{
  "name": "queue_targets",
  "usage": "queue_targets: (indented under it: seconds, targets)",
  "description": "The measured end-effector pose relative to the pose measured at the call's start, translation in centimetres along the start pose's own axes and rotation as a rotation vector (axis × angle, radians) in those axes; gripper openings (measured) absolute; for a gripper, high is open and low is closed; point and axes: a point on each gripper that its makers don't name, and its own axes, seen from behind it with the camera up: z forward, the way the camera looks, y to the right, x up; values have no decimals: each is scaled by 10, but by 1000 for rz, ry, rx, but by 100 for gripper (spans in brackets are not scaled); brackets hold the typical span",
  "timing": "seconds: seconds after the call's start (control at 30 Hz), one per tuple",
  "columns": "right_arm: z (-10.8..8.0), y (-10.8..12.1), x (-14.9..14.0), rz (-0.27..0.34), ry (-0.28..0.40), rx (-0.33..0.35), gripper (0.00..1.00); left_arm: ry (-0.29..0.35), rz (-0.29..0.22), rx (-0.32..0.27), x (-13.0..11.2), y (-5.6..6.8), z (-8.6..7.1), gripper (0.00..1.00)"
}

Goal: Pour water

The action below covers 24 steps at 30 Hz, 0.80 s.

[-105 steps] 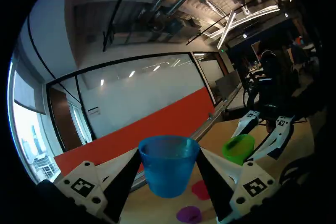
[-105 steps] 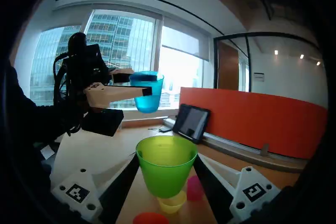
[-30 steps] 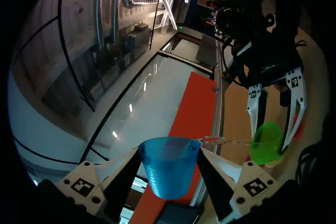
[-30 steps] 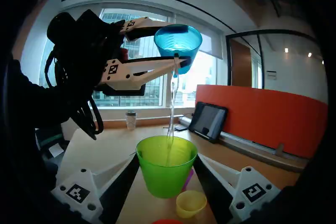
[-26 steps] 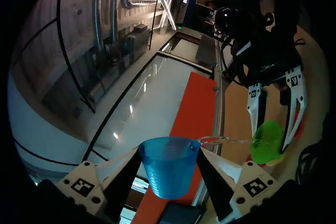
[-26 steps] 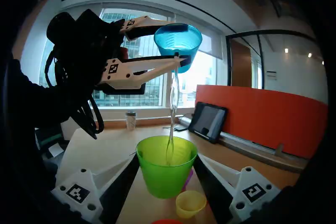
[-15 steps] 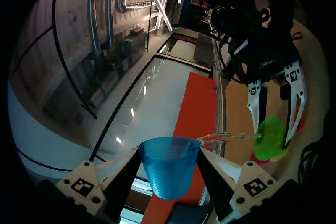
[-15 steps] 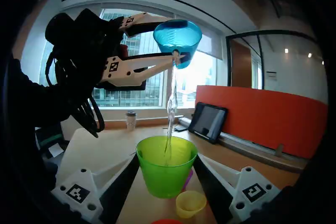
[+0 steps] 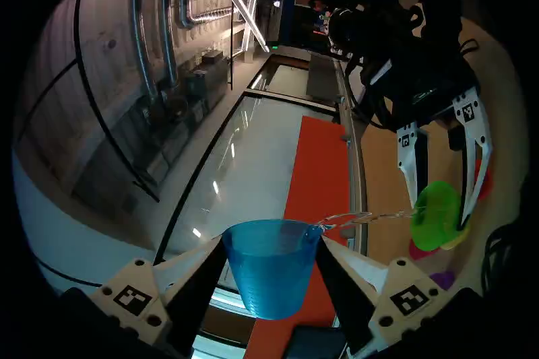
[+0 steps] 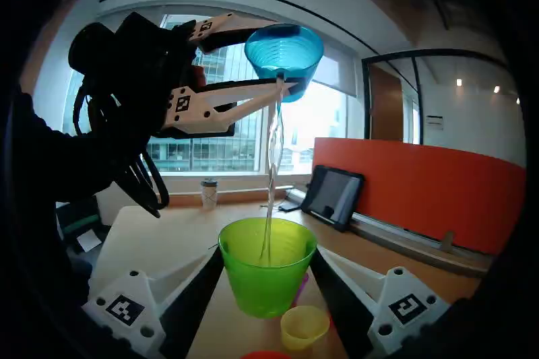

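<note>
The left gripper [image 9: 269,250] is raised high and rolled onto its side; in the right gripper view it reaches in from the upper left, out of a dark sleeve [image 10: 47,170] and a bundle of cables; its jaws are closed part-way, both pressing on the sides of the blue cup [image 9: 271,268]. The right gripper [image 10: 267,259] sits lower and level, pointing forward above the pale tabletop [image 10: 162,238]; its jaws stand at about the same width, clamped on both sides of the green cup [image 10: 267,273].

The blue cup is tipped with its rim downward, directly above the green one; a thin, twisting stream of water [image 10: 272,157] runs from its lip into the green cup's open mouth; how much is left in the blue cup cannot be told. The green cup stands upright, and the water level inside it is not clear. A small yellow cup [image 10: 303,325] lies just below and beside the green cup, on the tabletop; a dark tablet [image 10: 328,196] leans farther back.
</note>
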Motion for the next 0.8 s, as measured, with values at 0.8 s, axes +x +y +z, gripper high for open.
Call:
queue_targets:
  seconds: [0.8]
  targets:
    - [0,0,1,-13,-1,-1,90,16,150,1,10,-10,-1,87]
